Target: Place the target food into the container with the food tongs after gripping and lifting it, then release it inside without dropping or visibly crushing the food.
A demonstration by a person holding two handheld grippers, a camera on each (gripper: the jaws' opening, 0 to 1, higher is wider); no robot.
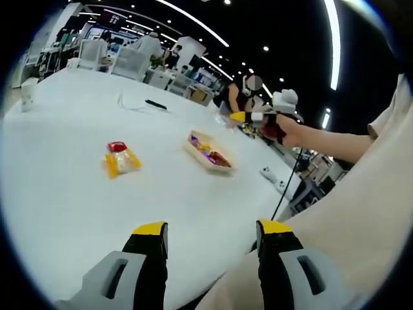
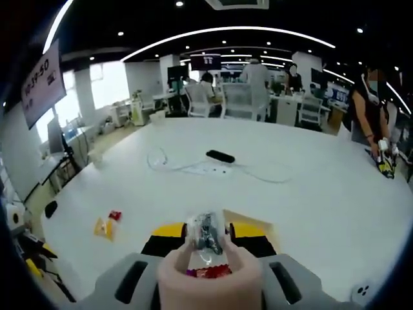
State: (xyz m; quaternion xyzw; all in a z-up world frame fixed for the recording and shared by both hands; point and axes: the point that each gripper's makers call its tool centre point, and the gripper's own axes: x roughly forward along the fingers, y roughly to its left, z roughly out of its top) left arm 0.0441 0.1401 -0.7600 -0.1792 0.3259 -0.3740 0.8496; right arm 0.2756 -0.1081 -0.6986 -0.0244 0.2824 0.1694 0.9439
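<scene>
My left gripper (image 1: pixel 213 229) stands open over the near edge of the white table (image 1: pixel 71 200), with nothing between its yellow-tipped jaws. A shallow wooden tray (image 1: pixel 208 152) with several wrapped snacks lies mid-table. To its left lie a yellow packet (image 1: pixel 122 161) and a small red one (image 1: pixel 117 146). A hand holds my right gripper (image 1: pixel 258 118) in the air beyond the tray. In the right gripper view, my right gripper (image 2: pixel 208 231) is shut on pink food tongs (image 2: pixel 210 274). A silvery wrapped snack (image 2: pixel 205 231) sits between the tong arms, above the tray (image 2: pixel 251 218).
A black object (image 2: pixel 221 156) and a white cable (image 2: pixel 184 166) lie further across the table. A paper cup (image 1: pixel 28 93) stands at the far left edge and a small white device (image 1: pixel 271 175) near the right edge. A person (image 2: pixel 366 106) stands at the table's far right; chairs and desks are beyond.
</scene>
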